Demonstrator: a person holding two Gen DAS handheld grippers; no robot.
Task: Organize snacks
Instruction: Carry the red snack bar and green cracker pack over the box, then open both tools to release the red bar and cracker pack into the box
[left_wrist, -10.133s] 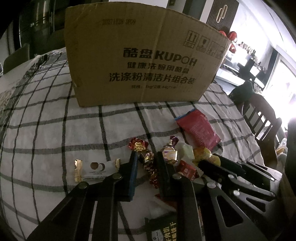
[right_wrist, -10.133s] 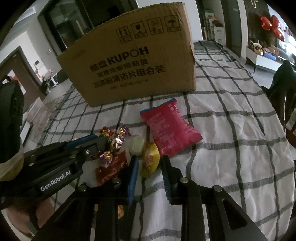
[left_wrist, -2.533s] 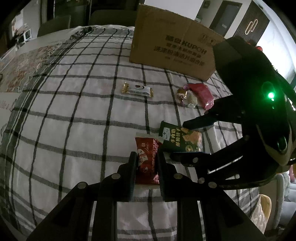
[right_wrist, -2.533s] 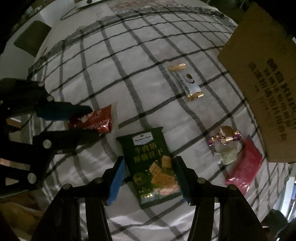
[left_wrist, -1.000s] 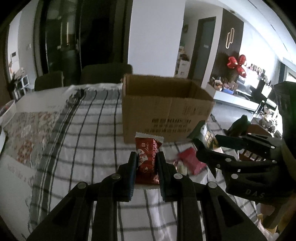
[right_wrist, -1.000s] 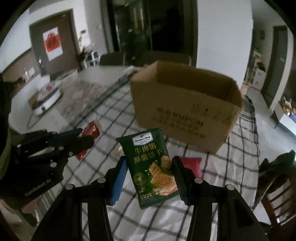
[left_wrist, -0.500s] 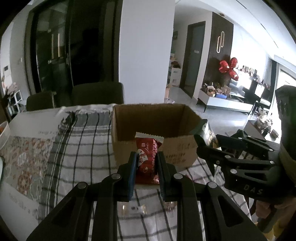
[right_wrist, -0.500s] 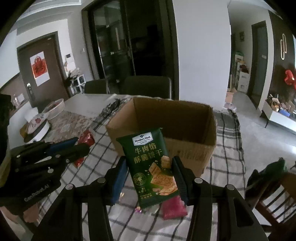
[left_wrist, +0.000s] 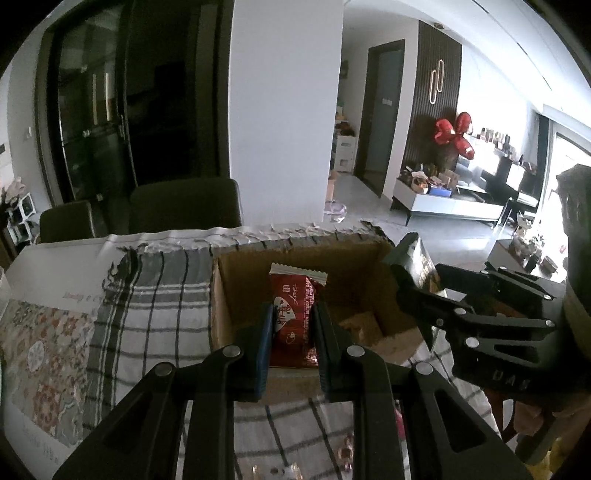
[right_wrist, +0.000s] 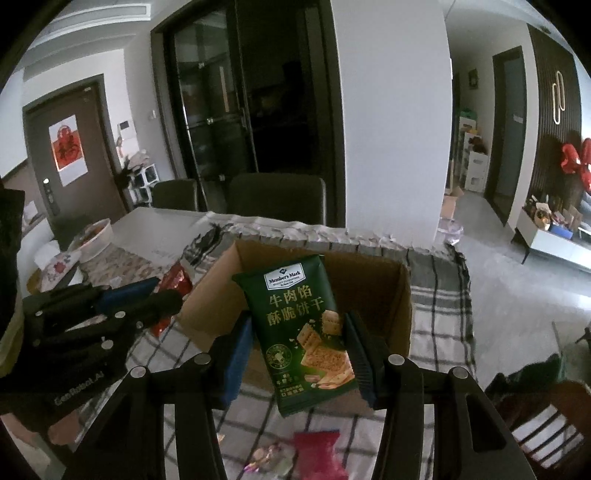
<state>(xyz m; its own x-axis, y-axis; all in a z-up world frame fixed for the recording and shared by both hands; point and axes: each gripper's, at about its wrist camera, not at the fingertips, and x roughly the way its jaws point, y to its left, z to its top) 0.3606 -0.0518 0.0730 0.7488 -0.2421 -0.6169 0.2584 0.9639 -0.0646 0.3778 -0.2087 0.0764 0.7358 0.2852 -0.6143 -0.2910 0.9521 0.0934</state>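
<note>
My left gripper (left_wrist: 293, 321) is shut on a small red snack packet (left_wrist: 295, 314) and holds it upright above the near wall of the open cardboard box (left_wrist: 236, 295). My right gripper (right_wrist: 299, 339) is shut on a green cracker packet (right_wrist: 299, 321), held upright over the same box (right_wrist: 395, 302). The right gripper also shows at the right of the left wrist view (left_wrist: 417, 280), and the left gripper at the left of the right wrist view (right_wrist: 155, 295). The box floor that shows looks bare.
The box stands on a checked tablecloth (left_wrist: 155, 295). A red packet (right_wrist: 317, 454) and wrapped candies (right_wrist: 266, 458) lie on the cloth below the grippers. Dark chairs (left_wrist: 184, 203) stand behind the table. Bowls (right_wrist: 92, 236) sit at far left.
Both grippers have risen and moved forward with their packets, from the cloth up to above the box opening. The box interior now shows below them.
</note>
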